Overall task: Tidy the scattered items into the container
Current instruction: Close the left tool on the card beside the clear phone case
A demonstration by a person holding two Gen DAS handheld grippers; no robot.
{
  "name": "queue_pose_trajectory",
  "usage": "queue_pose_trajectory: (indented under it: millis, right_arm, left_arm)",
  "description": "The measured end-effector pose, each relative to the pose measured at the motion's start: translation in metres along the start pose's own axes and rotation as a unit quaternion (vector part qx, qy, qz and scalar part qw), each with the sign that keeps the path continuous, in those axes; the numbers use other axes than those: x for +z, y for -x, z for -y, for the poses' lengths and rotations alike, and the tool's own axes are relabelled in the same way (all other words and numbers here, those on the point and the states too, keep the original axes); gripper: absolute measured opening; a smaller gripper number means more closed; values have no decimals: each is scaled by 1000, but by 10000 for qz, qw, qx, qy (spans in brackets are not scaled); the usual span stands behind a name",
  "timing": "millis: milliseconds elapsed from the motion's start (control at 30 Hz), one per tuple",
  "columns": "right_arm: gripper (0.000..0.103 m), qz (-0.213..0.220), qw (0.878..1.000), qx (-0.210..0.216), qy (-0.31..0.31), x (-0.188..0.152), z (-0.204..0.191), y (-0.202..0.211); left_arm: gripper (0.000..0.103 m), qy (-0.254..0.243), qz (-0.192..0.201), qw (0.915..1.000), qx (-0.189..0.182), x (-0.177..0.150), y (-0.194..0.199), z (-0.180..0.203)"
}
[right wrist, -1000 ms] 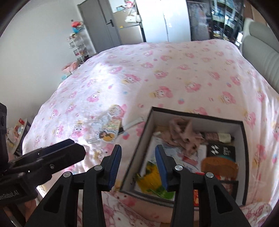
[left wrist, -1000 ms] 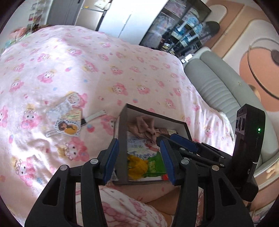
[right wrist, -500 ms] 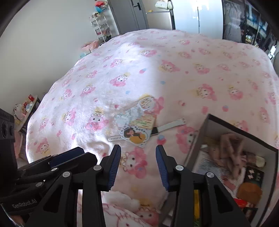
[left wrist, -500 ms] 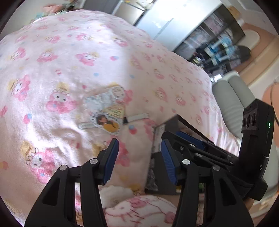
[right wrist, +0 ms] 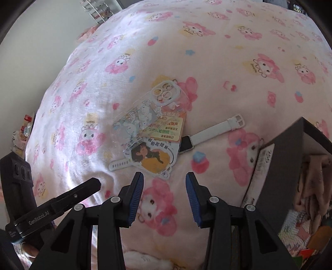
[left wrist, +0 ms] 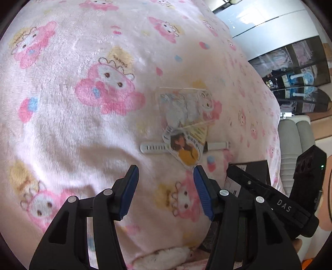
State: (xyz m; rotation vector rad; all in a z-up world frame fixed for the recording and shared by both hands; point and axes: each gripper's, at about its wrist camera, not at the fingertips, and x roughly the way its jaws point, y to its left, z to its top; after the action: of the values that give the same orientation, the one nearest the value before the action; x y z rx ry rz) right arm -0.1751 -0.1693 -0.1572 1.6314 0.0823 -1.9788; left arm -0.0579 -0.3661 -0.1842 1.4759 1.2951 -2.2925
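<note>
On the pink cartoon-print blanket lies a small pile: a clear phone case [right wrist: 145, 116] [left wrist: 182, 106], a yellow-green card [right wrist: 170, 128], a sticker of a girl in yellow [right wrist: 153, 157] [left wrist: 184, 149] and a white watch [right wrist: 215, 130] [left wrist: 153, 147] partly under them. My left gripper [left wrist: 165, 169] hovers just short of the sticker, its jaws opening with nothing between them. My right gripper [right wrist: 164, 176] is open and empty, also just short of the sticker. The black box [right wrist: 280, 166] [left wrist: 253, 168] stands to the right of the pile.
The box holds a beige cloth [right wrist: 311, 182] and colourful packets. A grey padded sofa [left wrist: 294, 133] and dark glass shelves [left wrist: 290, 79] lie beyond the bed on the right. A white rack [right wrist: 99, 8] stands by the far wall, and small clutter [right wrist: 25, 128] sits off the bed's left edge.
Both grippers have swung left from above the box and come down close to the pile. The box has slid to the right edge of both views. The left jaws stand slightly wider.
</note>
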Motion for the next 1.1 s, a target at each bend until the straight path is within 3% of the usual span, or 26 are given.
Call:
queue_pose_trajectory:
  millis: [67,200,333,433,533,700,767,1033,1100]
  right_arm:
    - [40,-82,9998,24,-195,9,5,-12]
    - [44,-587,9973,-60,-445,22,11,-53]
    - [44,-837,9957,-232,-336,24,10,-81]
    - [44,-792,9955,45,-519,26,16,-87]
    - [44,-723,9947,257,-684,26,20,-86]
    - [26,-744,9933,729,-508,25,11,-77]
    - [25,-734,9933,796,-414,22,7,-69]
    - [25,-1039,9914,743,288,2,-11,-41]
    - [26,-1045,9922,635,222,4,-7,-43]
  left_arm:
    - [55,96,-39,9999,-17,10,-11,-7]
    - [55,-47,198,9968,773,25,-26,-7]
    - [55,-81,-29,9993,353,32,-40,-6]
    - [55,-48,-103,9998,140,35,-50,-6]
    - [46,-190,-61,9996,211,34,-54,0]
    - [34,-481,-245,9983,223,28,-53,13]
    - [29,-569,-317,9977,199,23,-46,15]
    - [29,-626,-604,9962,14,-16,-20,11]
    - [34,-596,-370,9967,401,-15,-17,7]
